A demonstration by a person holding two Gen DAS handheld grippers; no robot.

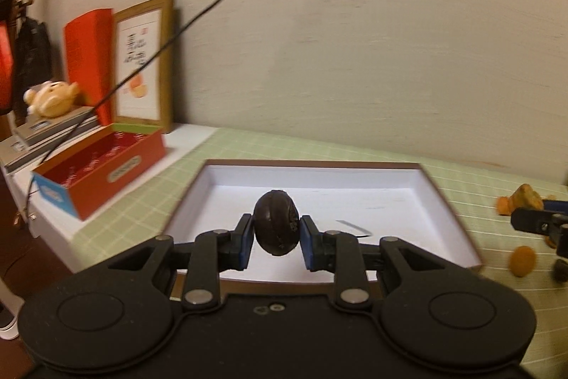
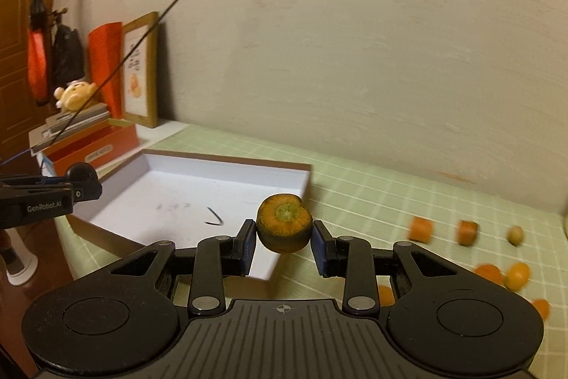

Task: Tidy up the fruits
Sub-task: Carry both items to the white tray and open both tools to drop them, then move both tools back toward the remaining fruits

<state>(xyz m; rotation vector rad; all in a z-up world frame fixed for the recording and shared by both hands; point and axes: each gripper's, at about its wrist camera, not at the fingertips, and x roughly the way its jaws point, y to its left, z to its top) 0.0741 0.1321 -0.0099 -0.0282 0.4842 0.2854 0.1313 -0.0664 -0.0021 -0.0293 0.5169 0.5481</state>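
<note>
While pinched between the blue pads of the left gripper [image 1: 276, 234], dark oval fruit [image 1: 276, 223] at frame centre, long axis upright, raised over the white-lined shallow box [image 1: 419, 201]. Right gripper [image 2: 284, 242] clamped on a squat orange-and-green fruit [image 2: 284, 228], cut face tilted up toward the lens, above the box's near right corner. Both pointing forward and somewhat down. Loose orange pieces [image 2: 420, 229] on green checked cloth [image 2: 372, 201], lower right.
</note>
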